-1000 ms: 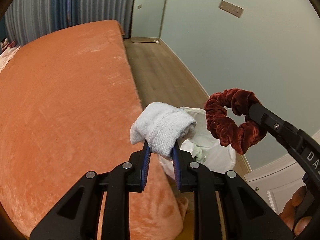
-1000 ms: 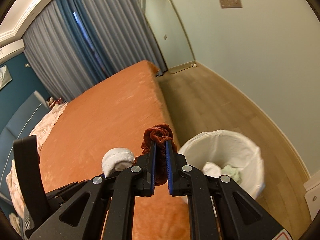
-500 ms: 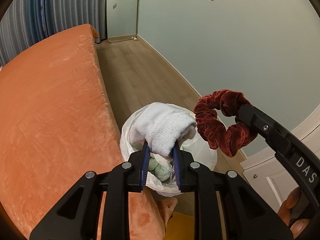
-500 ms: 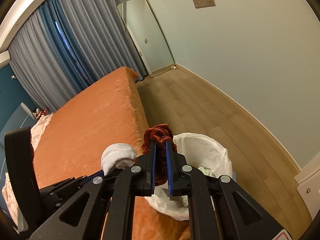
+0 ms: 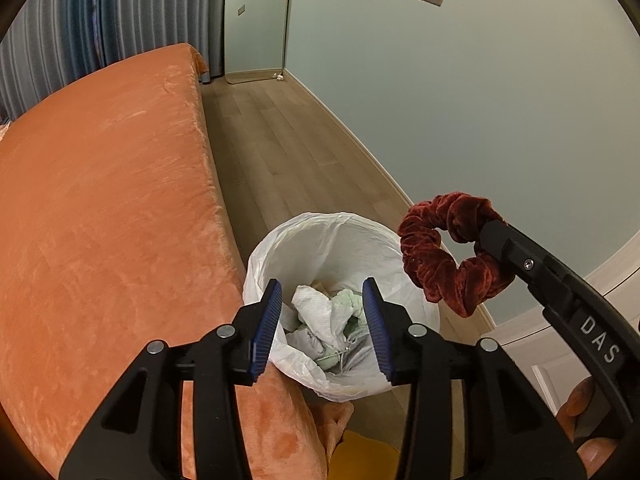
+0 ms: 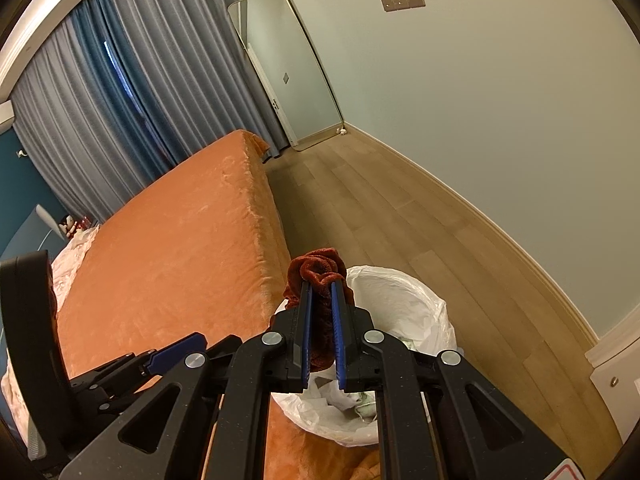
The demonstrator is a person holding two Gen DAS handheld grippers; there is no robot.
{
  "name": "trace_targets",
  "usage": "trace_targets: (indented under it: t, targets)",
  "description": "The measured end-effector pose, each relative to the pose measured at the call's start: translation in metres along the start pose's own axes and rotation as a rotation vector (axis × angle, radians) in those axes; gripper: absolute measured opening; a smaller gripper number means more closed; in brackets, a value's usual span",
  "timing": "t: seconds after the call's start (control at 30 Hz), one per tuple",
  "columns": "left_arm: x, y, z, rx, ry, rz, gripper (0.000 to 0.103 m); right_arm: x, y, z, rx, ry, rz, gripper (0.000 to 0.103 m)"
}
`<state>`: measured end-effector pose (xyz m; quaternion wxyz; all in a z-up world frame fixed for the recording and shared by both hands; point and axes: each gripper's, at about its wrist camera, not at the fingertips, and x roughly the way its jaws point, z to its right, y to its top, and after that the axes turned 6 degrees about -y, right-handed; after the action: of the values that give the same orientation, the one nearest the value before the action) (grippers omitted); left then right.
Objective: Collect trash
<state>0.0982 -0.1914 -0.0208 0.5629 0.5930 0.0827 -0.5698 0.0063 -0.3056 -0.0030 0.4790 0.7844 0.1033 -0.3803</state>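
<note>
So the left gripper (image 5: pixel 322 322) has just been opening, nothing between its jaws now, and it hangs right over the bin (image 5: pixel 320 236), which sits tight against the side of the orange bed (image 5: pixel 100 220). Crumpled white and green trash (image 5: pixel 324 316) is piled inside the white liner. The right gripper (image 6: pixel 321 280) is pinched on a dark red scrunchie (image 5: pixel 452 256), over the bin's right rim. Plenty of bare wood floor (image 5: pixel 280 140) runs between the bed edge and the wall (image 5: pixel 480 100), all the way to the mirror (image 6: pixel 288 68)
</note>
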Motion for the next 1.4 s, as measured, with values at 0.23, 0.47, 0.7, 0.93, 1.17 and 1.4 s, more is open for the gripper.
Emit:
trace_targets:
  t: [0.23, 0.47, 0.7, 0.93, 1.17, 1.4]
  targets:
    - [-0.004, -0.004, -0.016, -0.043, 0.019, 0.005, 0.043, 0.009, 0.002, -0.003, -0.017, -0.003, -0.014, 0.012]
    - [-0.009, -0.005, -0.037, -0.076, 0.054, 0.014, 0.051, 0.011, 0.000, -0.015, -0.046, -0.026, -0.012, 0.036]
    - [-0.013, -0.010, -0.043, -0.074, 0.092, 0.020, 0.054, 0.005, -0.007, -0.032, -0.154, -0.080, -0.009, 0.046]
    - [-0.022, -0.021, -0.051, -0.078, 0.129, 0.031, 0.061, -0.005, -0.019, -0.040, -0.246, -0.141, 0.001, 0.061]
    - [-0.025, -0.032, -0.065, -0.113, 0.168, 0.022, 0.068, -0.011, -0.032, -0.040, -0.277, -0.176, -0.002, 0.071]
    - [-0.028, -0.044, -0.072, -0.138, 0.199, 0.023, 0.077, -0.015, -0.038, -0.042, -0.290, -0.193, 0.001, 0.079]
